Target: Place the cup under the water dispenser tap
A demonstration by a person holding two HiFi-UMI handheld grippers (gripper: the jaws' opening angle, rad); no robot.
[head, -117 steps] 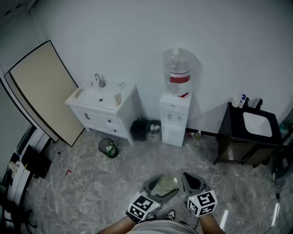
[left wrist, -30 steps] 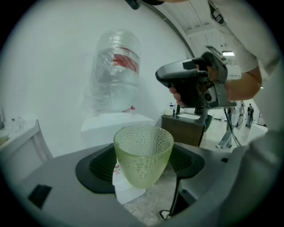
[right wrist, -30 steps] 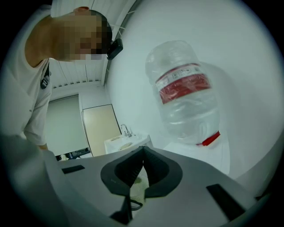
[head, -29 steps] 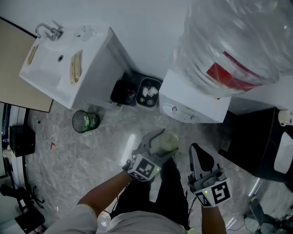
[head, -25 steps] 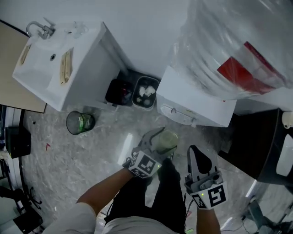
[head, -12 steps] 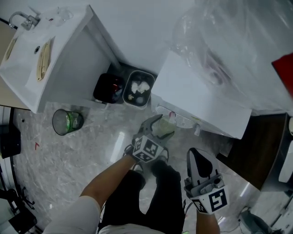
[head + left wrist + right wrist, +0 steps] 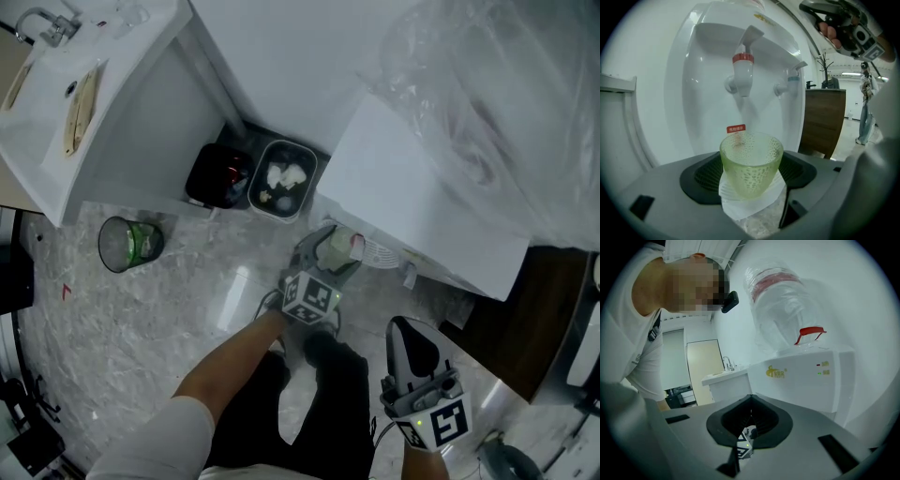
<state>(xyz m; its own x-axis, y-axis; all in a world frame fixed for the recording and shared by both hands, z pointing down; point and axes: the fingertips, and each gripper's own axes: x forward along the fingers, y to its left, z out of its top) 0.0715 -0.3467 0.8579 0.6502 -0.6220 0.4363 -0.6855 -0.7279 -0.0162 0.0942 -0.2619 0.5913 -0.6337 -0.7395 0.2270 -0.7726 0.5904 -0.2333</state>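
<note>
My left gripper [image 7: 751,183] is shut on a pale green dimpled glass cup [image 7: 751,161], which stands upright between its jaws. The cup sits low in front of the white water dispenser's recess [image 7: 708,117]. A red-capped tap [image 7: 742,75] is above and just behind it, and a blue-capped tap [image 7: 790,84] is to the right. A white ribbed tray shows under the cup. In the head view the left gripper [image 7: 328,251] holds the cup [image 7: 336,244] at the dispenser's [image 7: 422,197] front. My right gripper [image 7: 412,354] hangs back near the person's legs, shut and empty.
A large water bottle [image 7: 497,103] tops the dispenser. Left of it are a white sink cabinet [image 7: 122,122], a dark bin [image 7: 217,176], a grey bin [image 7: 281,178] and a green mesh basket [image 7: 129,242]. A dark wooden cabinet [image 7: 539,319] stands to the right.
The left gripper has carried the cup down and forward, up to the dispenser's front below the taps. The right gripper has sunk a little and stayed behind.
</note>
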